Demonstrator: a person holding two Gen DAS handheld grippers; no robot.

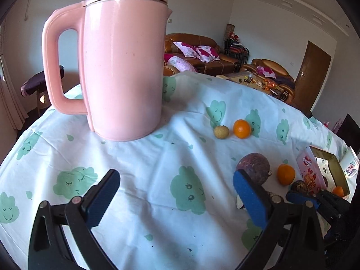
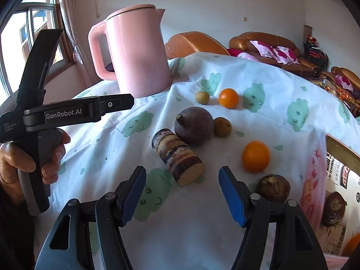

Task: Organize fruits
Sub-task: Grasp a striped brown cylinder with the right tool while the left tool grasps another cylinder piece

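White tablecloth with green cloud faces [image 2: 202,236] carries a tall pink plastic kettle [image 2: 139,54] at the back. Nearer, a round dark purple fruit [image 2: 194,126] touches a striped sugarcane stub [image 2: 177,159]; bright orange tangerines [image 2: 255,156] sit apart. Left gripper [image 1: 175,198] spread, empty; right gripper [image 2: 182,198] spread, empty, over cloth.

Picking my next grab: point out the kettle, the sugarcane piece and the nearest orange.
kettle [image 2: 140,56], right wrist view, middle of its pink body
sugarcane piece [image 2: 177,156], right wrist view, striped side of the stick
nearest orange [image 2: 255,156], right wrist view, centre of the fruit
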